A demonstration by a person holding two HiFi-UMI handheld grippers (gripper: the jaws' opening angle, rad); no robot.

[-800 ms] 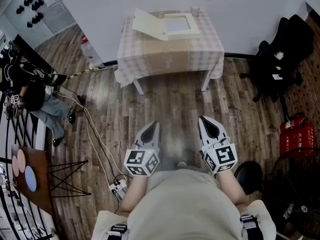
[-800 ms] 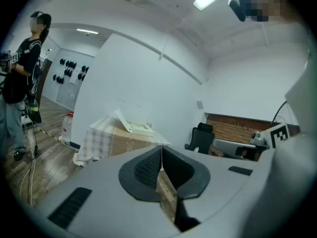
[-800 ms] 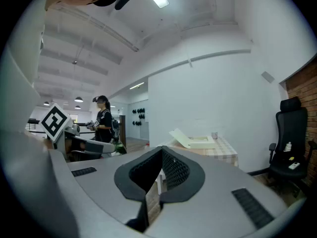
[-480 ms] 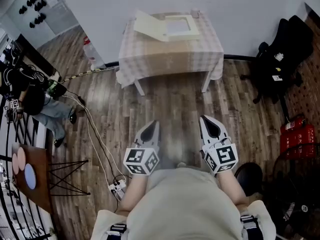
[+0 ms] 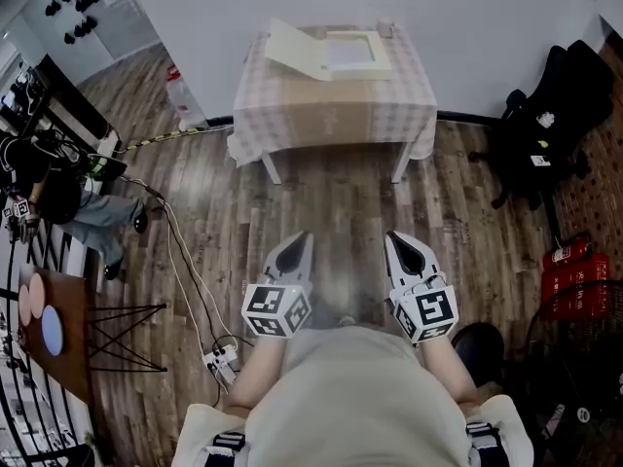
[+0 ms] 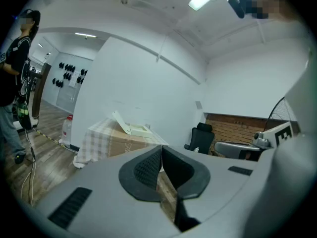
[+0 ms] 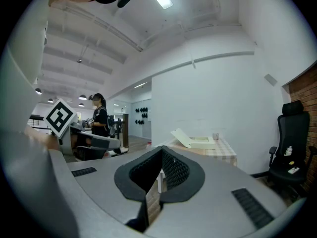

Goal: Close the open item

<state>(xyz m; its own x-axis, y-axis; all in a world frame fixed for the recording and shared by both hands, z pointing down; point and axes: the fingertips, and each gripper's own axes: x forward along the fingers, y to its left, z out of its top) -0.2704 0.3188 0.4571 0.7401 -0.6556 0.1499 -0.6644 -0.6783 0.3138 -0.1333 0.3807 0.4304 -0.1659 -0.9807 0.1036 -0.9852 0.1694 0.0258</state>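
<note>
Jaws shut on both left gripper (image 5: 296, 244) and right gripper (image 5: 404, 243), nothing between pads, both held close to body.

Box (image 5: 336, 52) open on table (image 5: 331, 115) at far wall. It lies straight ahead, well apart from both grippers, with floor between.

Lid (image 5: 295, 49) stands tilted up off box's left side; hinge seems to run along that edge, front to back. Left gripper is on lid's side, so likely the one to swing lid rightward and down.

No readable writing on box. Cubes carry square markers only. Print on red extinguisher (image 5: 574, 270) too small to read.
</note>
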